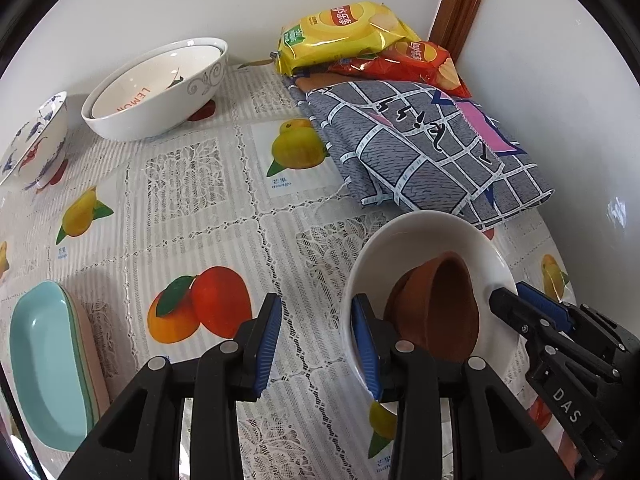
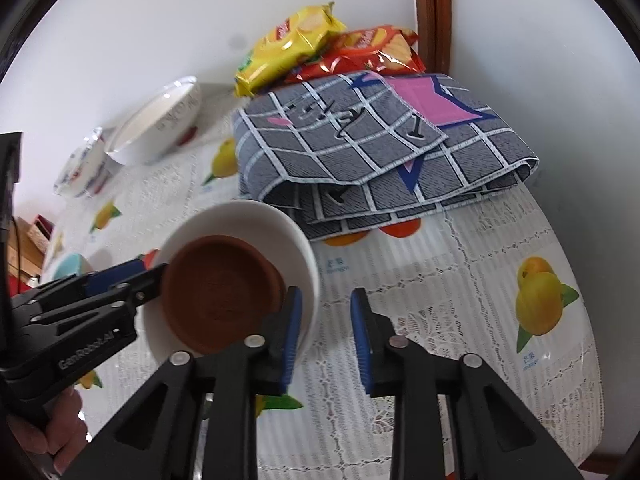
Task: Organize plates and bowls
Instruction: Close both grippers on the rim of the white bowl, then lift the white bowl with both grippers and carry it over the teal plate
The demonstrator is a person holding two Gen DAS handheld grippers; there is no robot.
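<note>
A white bowl (image 1: 424, 244) with a small brown bowl (image 1: 440, 308) inside sits tilted on the fruit-print tablecloth; both show in the right wrist view (image 2: 256, 220) (image 2: 220, 292). My left gripper (image 1: 316, 340) is open, its right finger (image 1: 366, 344) inside the white bowl's rim, the left finger outside. My right gripper (image 2: 326, 332) is open, its left finger (image 2: 292, 332) at the white bowl's right rim. Each gripper shows in the other's view, the right one (image 1: 536, 312) and the left one (image 2: 132, 284).
Nested white bowls (image 1: 160, 88) and a blue-patterned bowl (image 1: 36, 140) stand by the back wall. Stacked teal oval dishes (image 1: 48, 364) lie at the left. A folded grey checked cloth (image 1: 420, 148) and chip bags (image 1: 344, 28) fill the back right corner.
</note>
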